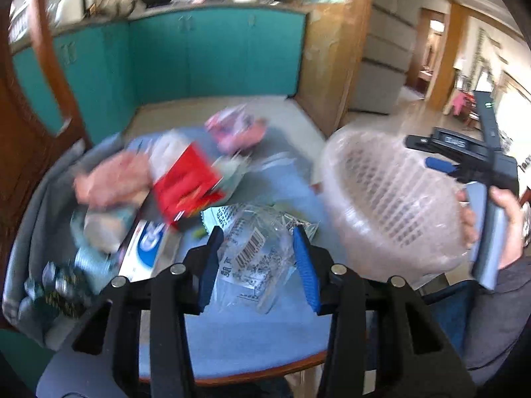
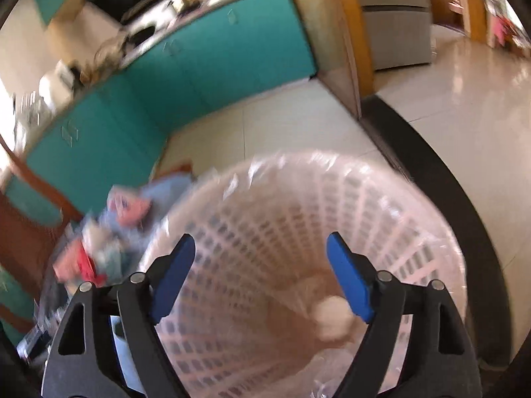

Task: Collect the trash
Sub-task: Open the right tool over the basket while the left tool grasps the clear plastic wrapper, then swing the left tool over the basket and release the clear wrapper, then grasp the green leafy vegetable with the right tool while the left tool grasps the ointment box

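A pale pink lattice wastebasket [image 1: 395, 202], lined with a clear bag, hangs tilted in the air just off the table's [image 1: 232, 341] right edge, its open mouth turned toward the litter. The basket's long axis — mouth to base — leans steeply rather than standing upright, and the right-wrist view looks straight down it to a small whitish wad [image 2: 332, 320] near the bottom. How the basket is supported is not clear: the right gripper [image 2: 262, 275] shows its blue jaws spread wide with the basket beyond them, and the person's right hand [image 1: 497, 229] sits close behind the basket's wall.

To the basket's left, the left gripper [image 1: 255, 265] hovers with jaws parted wide on either side of a crumpled clear wrapper [image 1: 255, 248] bearing a barcode; whether the pads touch it cannot be told. Farther left of the basket lie a red carton [image 1: 187, 187], a white-and-blue box [image 1: 146, 252] and a pink packet [image 1: 237, 129] on the blue table cover.

The risks, by this reading: the flimsy wrapper may slip from a shallow pinch, and the steep tilt could let the wad roll out — or let tossed litter miss the mouth.
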{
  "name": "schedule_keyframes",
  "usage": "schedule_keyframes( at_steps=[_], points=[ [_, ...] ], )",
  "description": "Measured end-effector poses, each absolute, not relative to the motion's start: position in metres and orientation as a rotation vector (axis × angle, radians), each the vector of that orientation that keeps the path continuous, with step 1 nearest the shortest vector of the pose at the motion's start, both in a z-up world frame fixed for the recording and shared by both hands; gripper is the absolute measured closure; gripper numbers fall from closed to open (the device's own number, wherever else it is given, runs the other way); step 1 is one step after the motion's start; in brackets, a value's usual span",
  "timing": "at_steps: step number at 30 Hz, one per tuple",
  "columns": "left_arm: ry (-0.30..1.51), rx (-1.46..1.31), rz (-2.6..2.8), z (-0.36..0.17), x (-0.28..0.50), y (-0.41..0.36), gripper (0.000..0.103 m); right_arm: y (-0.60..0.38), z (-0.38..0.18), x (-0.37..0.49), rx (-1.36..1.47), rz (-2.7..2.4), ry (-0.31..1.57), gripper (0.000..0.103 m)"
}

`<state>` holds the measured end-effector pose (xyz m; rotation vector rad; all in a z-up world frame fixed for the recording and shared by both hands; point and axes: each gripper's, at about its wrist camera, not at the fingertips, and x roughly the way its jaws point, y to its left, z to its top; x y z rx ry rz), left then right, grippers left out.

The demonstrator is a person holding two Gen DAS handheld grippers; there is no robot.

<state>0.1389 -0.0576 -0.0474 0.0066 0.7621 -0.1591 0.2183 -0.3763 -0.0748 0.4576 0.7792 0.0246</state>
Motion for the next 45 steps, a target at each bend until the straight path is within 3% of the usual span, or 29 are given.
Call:
schedule_keyframes(
  at_steps=[7,9,11,17,22,26,31,36,45],
  points=[
    [0.728,0.017,-0.385,-0.031,0.172,-0.14,0.056,-0.427,-0.052,0.178,0.623,-0.218,0.491,0.02],
    [0.752,0.024,-0.45,-0.038,0.181,-0.162,0.048,-0.44,-0.052,0.169,0.66,-0.262,0.447,0.02],
    [0.768,0.014,-0.518,-0.047,0.188,-0.186,0.032,-0.448,-0.053,0.165,0.687,-0.285,0.421,0.019],
    [0.763,0.041,-0.421,-0.052,0.186,-0.183,0.018,-0.448,-0.058,0.171,0.683,-0.227,0.453,0.019],
    [0.773,0.089,-0.107,-0.059,0.167,-0.099,0.017,-0.383,-0.046,0.189,0.534,0.102,0.529,0.019],
    [0.855,0.019,0.069,-0.077,0.145,-0.021,0.017,-0.264,-0.049,0.196,0.266,0.43,0.655,0.019],
    [0.897,-0.041,0.159,-0.092,0.121,0.035,0.017,-0.141,-0.087,0.194,-0.035,0.564,0.809,0.021],
    [0.906,-0.068,0.161,-0.09,0.121,0.05,0.017,-0.108,-0.117,0.221,-0.152,0.443,0.893,0.032],
    [0.923,-0.111,0.143,-0.102,0.121,0.059,0.017,-0.098,-0.131,0.213,-0.294,0.455,0.876,0.037]
  ],
)
